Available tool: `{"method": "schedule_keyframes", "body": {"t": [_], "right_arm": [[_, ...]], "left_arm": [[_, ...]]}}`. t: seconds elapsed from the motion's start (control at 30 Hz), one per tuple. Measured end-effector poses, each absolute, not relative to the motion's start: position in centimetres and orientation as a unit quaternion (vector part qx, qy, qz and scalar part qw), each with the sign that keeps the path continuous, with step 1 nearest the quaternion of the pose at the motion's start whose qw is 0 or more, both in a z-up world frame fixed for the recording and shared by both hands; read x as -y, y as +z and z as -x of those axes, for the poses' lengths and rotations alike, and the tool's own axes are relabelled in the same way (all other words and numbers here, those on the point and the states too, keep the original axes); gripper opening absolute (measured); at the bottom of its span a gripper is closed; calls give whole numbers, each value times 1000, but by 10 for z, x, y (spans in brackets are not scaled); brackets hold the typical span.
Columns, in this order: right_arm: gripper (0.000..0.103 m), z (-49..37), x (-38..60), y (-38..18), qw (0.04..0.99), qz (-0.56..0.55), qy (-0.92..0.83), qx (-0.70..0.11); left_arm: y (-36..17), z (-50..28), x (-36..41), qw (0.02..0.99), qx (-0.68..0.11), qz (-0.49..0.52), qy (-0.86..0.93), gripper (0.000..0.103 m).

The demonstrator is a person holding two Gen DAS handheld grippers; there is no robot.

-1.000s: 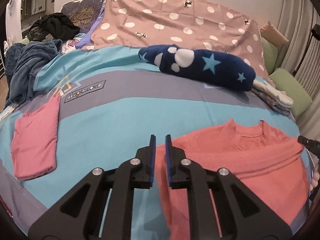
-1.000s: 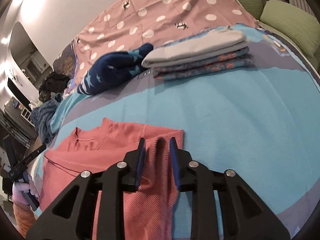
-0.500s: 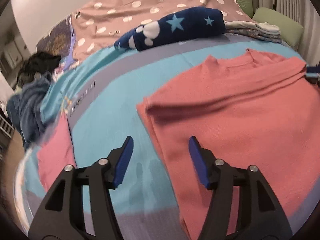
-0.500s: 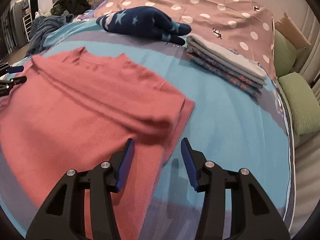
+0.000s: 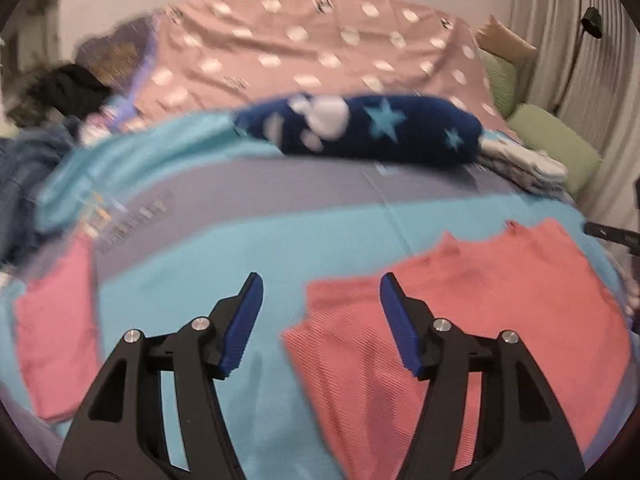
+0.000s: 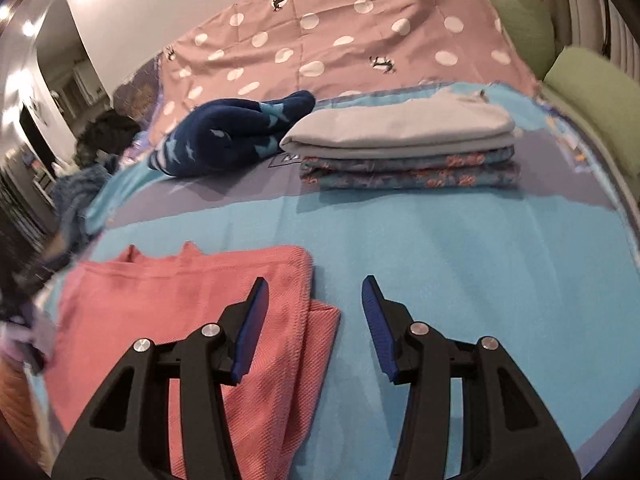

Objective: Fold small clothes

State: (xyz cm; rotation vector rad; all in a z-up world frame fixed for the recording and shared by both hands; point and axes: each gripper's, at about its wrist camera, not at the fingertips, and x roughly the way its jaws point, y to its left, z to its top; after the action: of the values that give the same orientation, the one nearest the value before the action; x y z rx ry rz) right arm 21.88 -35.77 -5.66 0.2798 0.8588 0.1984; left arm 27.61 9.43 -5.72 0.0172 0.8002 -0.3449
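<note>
Your left gripper (image 5: 320, 312) and right gripper (image 6: 314, 312) both gape empty, their jaws having just been opening, flanking the coral sweater (image 6: 180, 296).

— What is the coral-pink top (image 6: 172, 300) like?
— A ribbed knit with a round neckline, lying flat on the turquoise bedspread (image 6: 460, 248). Its upper part is folded over the lower, so a second layer juts out along the right edge.
— And in the left wrist view?
— The same garment (image 5: 480, 312) shows blurred, neckline toward the far side.
— Any other small clothes?
— A folded pink piece (image 5: 56, 340) lies flat, well apart to the left. A neat stack of folded clothes (image 6: 404, 152), grey over floral, sits farther back.
</note>
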Motion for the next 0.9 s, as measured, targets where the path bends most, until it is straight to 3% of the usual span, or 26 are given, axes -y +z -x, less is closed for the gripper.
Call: {"method": "schedule_keyframes", "body": {"t": [0.07, 0.13, 0.17, 0.2, 0.23, 0.27, 0.3, 0.47, 0.57, 0.7, 0.77, 0.8, 0.83, 0.9], "right_arm": [[49, -228, 355, -61, 886, -142, 123, -424], [49, -239, 351, -67, 874, -152, 140, -439], [49, -247, 349, -72, 869, -161, 146, -445], [49, -250, 348, -74, 867, -164, 149, -446], [46, -253, 346, -74, 868, -165, 151, -444], [17, -253, 345, -73, 870, -166, 155, -438], [4, -253, 343, -69, 871, -168, 162, -431], [0, -230, 355, -25, 906, -184, 152, -348], [0, -226, 367, -4, 925, -186, 126, -307], [0, -247, 375, -22, 909, -205, 120, -344], [13, -253, 373, -44, 884, -219, 137, -389], [23, -255, 369, -56, 873, -216, 142, -414], [40, -255, 367, -60, 872, -207, 141, -421], [42, -256, 360, -71, 867, -186, 147, -439]], "left_arm": [[-70, -284, -89, 896, -405, 7, -182, 60], [-77, -290, -86, 890, -413, 19, -191, 44], [-79, -295, -83, 889, -414, 26, -194, 22], [-79, -298, -83, 889, -412, 32, -198, 6], [-78, -295, -81, 891, -407, 35, -198, 6], [-74, -293, -79, 895, -398, 34, -196, 5], [-66, -288, -77, 901, -385, 29, -200, 5], [-23, -268, -69, 920, -335, 0, -201, 4], [-10, -273, -67, 927, -321, -18, -192, 4], [-29, -303, -59, 921, -346, -30, -180, 4], [-49, -315, -57, 909, -376, -31, -176, 4], [-57, -318, -57, 904, -388, -29, -178, 4], [-66, -318, -58, 899, -399, -28, -178, 5], [-74, -315, -60, 896, -406, -23, -179, 5]]}}
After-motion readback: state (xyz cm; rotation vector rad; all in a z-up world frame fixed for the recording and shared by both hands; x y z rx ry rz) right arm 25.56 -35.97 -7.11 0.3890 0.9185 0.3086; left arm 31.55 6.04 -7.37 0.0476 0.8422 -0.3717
